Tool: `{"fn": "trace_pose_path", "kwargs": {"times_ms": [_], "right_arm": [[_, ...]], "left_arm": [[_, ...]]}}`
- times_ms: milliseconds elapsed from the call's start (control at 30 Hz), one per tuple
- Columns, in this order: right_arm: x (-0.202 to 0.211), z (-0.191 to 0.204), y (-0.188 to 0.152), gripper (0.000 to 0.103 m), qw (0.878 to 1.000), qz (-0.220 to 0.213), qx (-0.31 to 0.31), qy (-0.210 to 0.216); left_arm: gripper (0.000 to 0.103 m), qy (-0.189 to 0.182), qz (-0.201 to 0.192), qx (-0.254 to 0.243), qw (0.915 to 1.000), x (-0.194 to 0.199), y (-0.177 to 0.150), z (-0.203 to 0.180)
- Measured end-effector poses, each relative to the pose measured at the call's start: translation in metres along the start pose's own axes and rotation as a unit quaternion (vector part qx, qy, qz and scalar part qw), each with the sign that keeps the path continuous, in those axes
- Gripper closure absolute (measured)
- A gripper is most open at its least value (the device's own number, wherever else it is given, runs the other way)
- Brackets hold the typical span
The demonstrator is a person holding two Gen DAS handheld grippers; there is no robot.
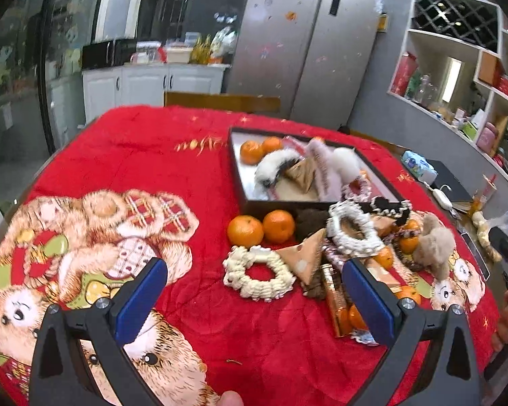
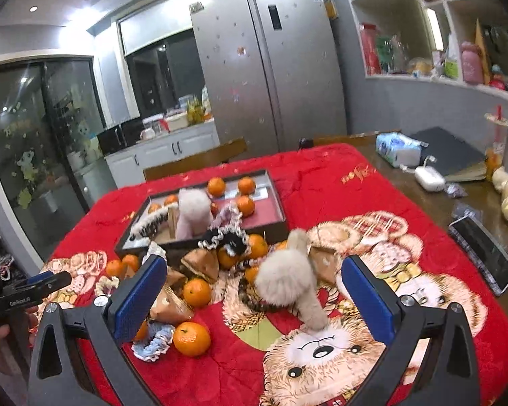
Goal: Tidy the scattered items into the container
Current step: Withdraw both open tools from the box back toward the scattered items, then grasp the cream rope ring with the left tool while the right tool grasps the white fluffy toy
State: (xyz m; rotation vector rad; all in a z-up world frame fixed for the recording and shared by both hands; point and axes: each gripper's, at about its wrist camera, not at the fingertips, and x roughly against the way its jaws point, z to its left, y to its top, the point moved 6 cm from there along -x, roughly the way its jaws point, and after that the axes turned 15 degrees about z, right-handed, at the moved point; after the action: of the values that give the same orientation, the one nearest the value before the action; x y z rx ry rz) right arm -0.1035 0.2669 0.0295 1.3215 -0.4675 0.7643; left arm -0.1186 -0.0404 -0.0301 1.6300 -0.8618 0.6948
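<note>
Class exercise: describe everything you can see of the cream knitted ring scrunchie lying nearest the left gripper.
The cream knitted ring scrunchie is a puffy, ruffled loop of soft yarn-like fabric, with red blanket showing through its open centre. It lies flat on the blanket, outside the dark rectangular tray, just in front of two oranges. Its right edge meets a tan triangular paper packet. Nothing grips it.

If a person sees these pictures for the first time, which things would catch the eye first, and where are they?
First comes the red blanket with cartoon bears that covers the table. Next is the heap of oranges, hair ties and fluffy clips just in front of the dark tray, which already holds a few. Both grippers, left and right, are open and empty.
</note>
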Motion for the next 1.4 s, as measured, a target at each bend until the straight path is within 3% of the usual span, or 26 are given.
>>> {"fn": "trace_pose_path", "kwargs": {"times_ms": [267,467,733,833,967,1033,1300,1333,1400], "right_arm": [[-0.043,-0.010,-0.006,0.003,0.999,0.041,-0.016,-0.009],[-0.069,-0.018,-0.011,0.021,0.996,0.078,-0.031,-0.021],[-0.085,-0.025,-0.009,0.021,0.994,0.095,-0.036,-0.028],[-0.094,-0.030,-0.010,0.024,0.993,0.106,-0.045,-0.028],[-0.108,-0.040,-0.017,0.034,0.988,0.132,-0.059,-0.044],[-0.114,-0.043,-0.021,0.041,0.987,0.140,-0.069,-0.033],[-0.113,-0.049,-0.021,0.041,0.987,0.133,-0.088,-0.011],[-0.112,-0.050,-0.021,0.041,0.987,0.132,-0.091,-0.007],[-0.110,-0.051,-0.022,0.042,0.987,0.127,-0.099,0.002]], "left_arm": [[0.000,0.008,0.036,0.021,0.9991,-0.035,0.007,0.014],[0.000,0.001,0.068,0.026,0.9973,-0.065,0.012,0.011],[0.000,0.027,0.097,0.029,0.9945,-0.089,0.012,0.017],[0.000,0.040,0.095,0.020,0.9945,-0.094,0.013,0.015],[0.000,0.059,0.096,0.010,0.9936,-0.101,0.015,0.013],[0.000,0.061,0.097,0.009,0.9933,-0.103,0.016,0.012],[0.000,0.061,0.095,0.011,0.9935,-0.105,0.021,0.011],[0.003,0.061,0.094,0.013,0.9936,-0.101,0.019,0.012],[0.019,0.075,0.086,0.016,0.9933,-0.097,0.019,0.013]]}}
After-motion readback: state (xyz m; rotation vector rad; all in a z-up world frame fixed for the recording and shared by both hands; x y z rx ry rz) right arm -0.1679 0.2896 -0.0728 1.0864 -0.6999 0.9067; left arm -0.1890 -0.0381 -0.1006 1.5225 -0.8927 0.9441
